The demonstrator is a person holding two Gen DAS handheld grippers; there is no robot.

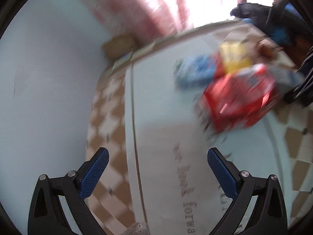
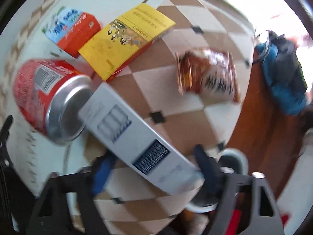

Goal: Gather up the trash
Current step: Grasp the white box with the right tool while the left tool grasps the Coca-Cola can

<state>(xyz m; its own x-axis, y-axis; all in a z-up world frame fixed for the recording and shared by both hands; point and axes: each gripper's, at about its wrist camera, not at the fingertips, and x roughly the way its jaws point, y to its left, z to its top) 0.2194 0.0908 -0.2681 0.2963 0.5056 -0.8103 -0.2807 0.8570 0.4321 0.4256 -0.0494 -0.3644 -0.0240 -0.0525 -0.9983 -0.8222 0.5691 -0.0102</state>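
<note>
Trash lies on a table with a checked cloth (image 2: 176, 105). A long grey carton (image 2: 137, 133) runs slantwise between the fingers of my right gripper (image 2: 154, 166), and both blue pads touch it. The gripper points straight down. One end of the carton rests against a red can (image 2: 45, 90) lying on its side. Beyond them lie a yellow box (image 2: 127, 41), a red and blue box (image 2: 72, 31) and a crumpled brown snack wrapper (image 2: 207, 74). My left gripper (image 1: 156, 156) hangs open and empty over the cloth, well short of the blurred red can (image 1: 240, 98).
A white cloth with printed lettering (image 1: 187, 180) covers part of the table. The table edge (image 2: 240, 117) drops to a wooden floor (image 2: 264, 137), where a blue and black bag (image 2: 283, 78) lies. A white round rim (image 2: 234, 158) shows below the right fingers.
</note>
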